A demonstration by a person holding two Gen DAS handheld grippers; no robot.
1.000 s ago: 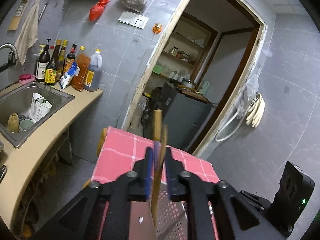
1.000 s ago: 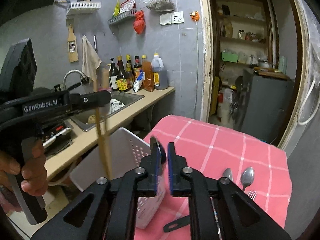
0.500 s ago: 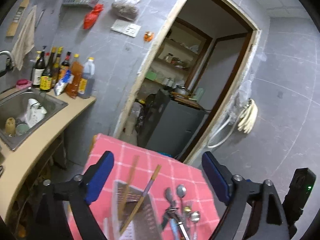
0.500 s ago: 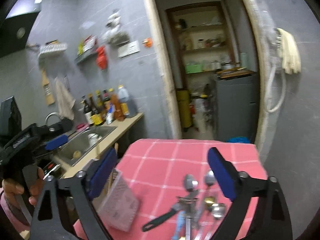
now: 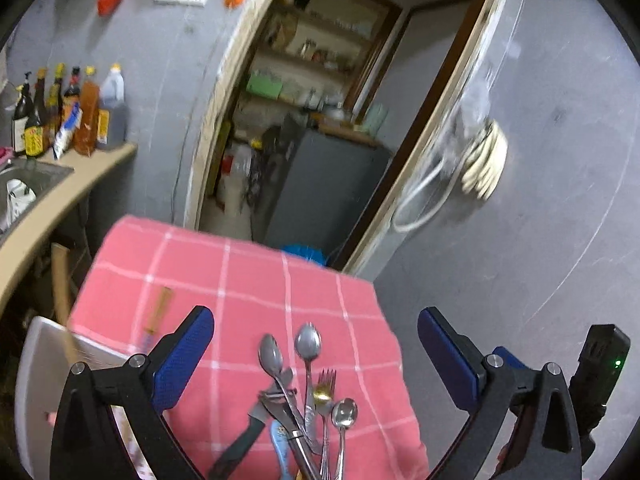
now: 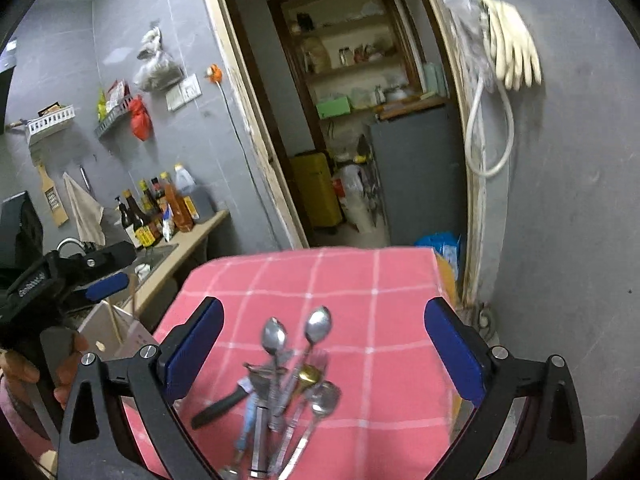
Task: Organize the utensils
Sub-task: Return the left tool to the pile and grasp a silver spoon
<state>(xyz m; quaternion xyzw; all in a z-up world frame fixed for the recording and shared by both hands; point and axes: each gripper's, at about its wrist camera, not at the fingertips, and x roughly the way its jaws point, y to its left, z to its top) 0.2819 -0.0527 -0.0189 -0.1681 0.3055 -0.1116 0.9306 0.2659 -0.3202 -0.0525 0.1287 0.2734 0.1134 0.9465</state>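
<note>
Right now the utensils (image 5: 308, 408) lie in a loose heap on the pink checked tablecloth (image 5: 248, 280), near its front edge: two steel spoons (image 5: 308, 342) side by side at the far end of the pile, a fork (image 5: 326, 378), a smaller spoon (image 5: 345, 414), a black-handled knife (image 5: 240, 444) angled off to the left and something with a blue handle (image 5: 280, 440) under the tangle. My left gripper (image 5: 316, 356) hangs over the heap with its jaws opening wide and nothing between the blue pads (image 5: 184, 352). My right gripper (image 6: 322, 350) is also spread wide and empty, the same pile (image 6: 288, 384) lying below the gap. To the left of the cloth stands a white perforated basket (image 5: 36, 380) with wooden chopsticks (image 5: 64, 300) leaning out of it. In the right wrist view my hand (image 6: 60, 364) grips the left tool's handle beside that basket. Beyond the table are a counter with sauce bottles (image 5: 68, 112), a sink (image 5: 24, 184) and an open doorway (image 5: 320, 100)
</note>
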